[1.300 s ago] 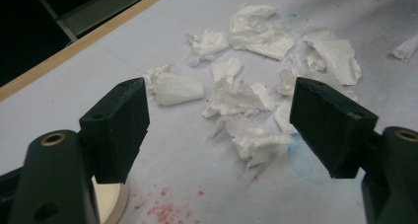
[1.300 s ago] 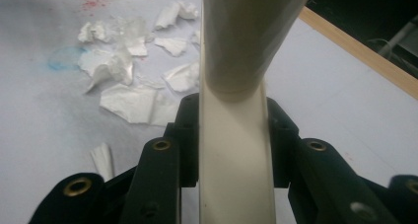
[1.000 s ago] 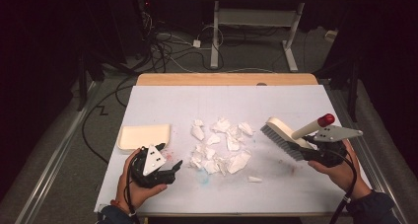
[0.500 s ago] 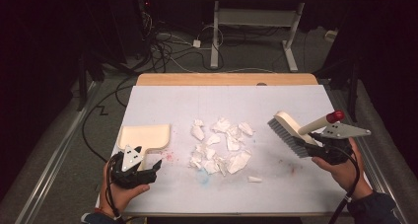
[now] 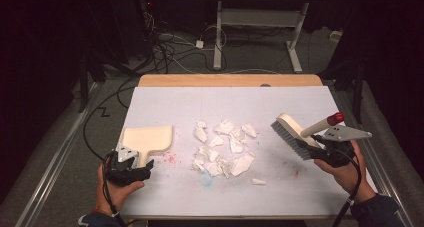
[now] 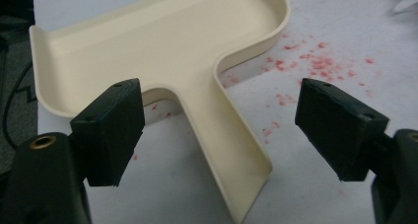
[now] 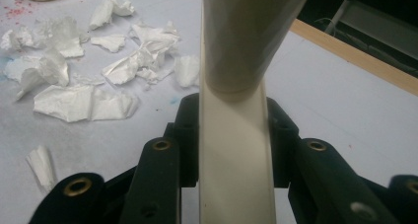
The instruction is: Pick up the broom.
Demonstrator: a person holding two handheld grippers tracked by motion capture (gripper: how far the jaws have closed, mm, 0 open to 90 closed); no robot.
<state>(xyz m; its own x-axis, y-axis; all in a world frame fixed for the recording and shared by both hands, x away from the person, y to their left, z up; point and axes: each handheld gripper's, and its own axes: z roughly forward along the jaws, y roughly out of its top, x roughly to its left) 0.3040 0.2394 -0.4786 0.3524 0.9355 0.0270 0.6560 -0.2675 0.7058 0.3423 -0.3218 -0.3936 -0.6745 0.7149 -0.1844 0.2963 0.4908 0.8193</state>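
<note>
A cream dustpan [image 5: 147, 137] lies flat on the left of the white table cover [image 5: 225, 102], its handle pointing at the near edge. My left gripper [image 5: 142, 166] sits low at that handle. In the left gripper view its jaws have just been opening and stand wide apart [image 6: 222, 130], with the dustpan's [image 6: 162, 41] handle lying between the pads, untouched. My right gripper [image 5: 312, 152] is shut on the handle of a cream brush [image 5: 292, 134], held with its bristles angled down at the right. The brush handle [image 7: 246, 36] runs up between the right gripper's [image 7: 235, 130] jaws.
Several crumpled white paper scraps [image 5: 222, 147] lie heaped mid-table, also seen as paper scraps [image 7: 74, 76] ahead of the brush. One stray scrap [image 5: 258, 181] lies nearer the front. Red crumbs [image 5: 170, 159] speckle the cover beside the dustpan. Cables [image 5: 170, 47] trail on the floor beyond.
My left hand has moved left and back toward the near edge, away from the paper heap, down to the dustpan's handle. The right hand and brush have hardly shifted.
</note>
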